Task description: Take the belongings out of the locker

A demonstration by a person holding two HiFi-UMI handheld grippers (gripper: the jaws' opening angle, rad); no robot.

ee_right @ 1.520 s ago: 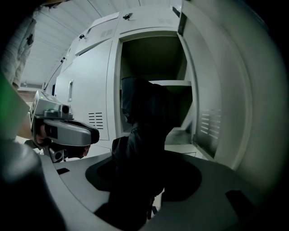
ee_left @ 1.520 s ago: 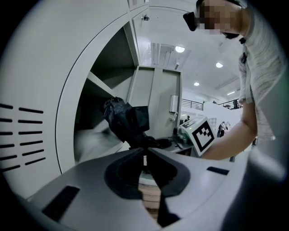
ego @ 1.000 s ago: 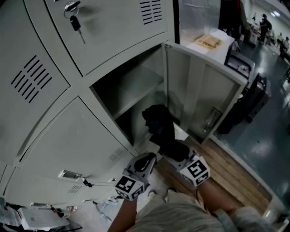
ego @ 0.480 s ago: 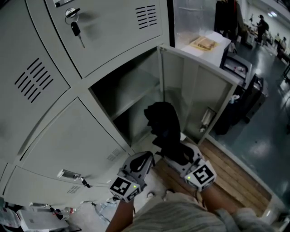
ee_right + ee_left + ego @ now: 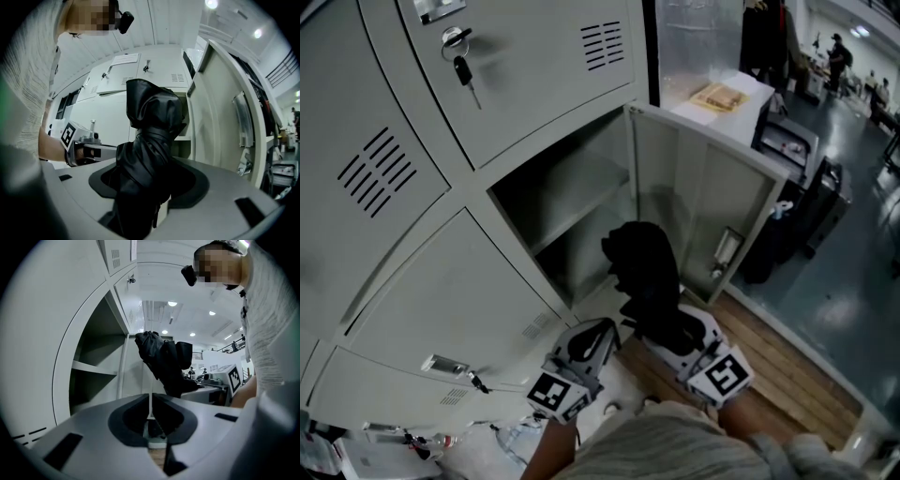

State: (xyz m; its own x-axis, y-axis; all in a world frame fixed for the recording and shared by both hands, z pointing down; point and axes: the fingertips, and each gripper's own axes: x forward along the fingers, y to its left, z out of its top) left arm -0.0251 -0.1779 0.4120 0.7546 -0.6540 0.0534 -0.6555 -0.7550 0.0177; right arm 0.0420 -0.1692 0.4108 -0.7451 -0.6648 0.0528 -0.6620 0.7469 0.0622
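Black bundle [image 5: 149,140]: it stands upright in the right tongs [image 5: 675,328], which are clenched around its lower half, and it sits just in front of the open locker compartment [image 5: 581,220], apparently outside it. It is smooth, slightly shiny fabric, creased and cinched into a narrow waist with a fuller, hood-like top. It could be a folded umbrella or a rolled jacket; I cannot tell which. It looks light and soft, so it should give under pressure and may slide on its slick surface. The cinched waist looks like the safest place to grip, since the loose top would likely flop or pull free. Beside it, the left tongs [image 5: 150,404] are closed with nothing between them. Behind them, the locker is painted sheet metal, pale grey, with a flat shelf [image 5: 577,187] that shows bare and a door [image 5: 712,216] swung wide. A key [image 5: 461,67] hangs in the slotted door above. Wooden planks [image 5: 787,375] lie below the door.
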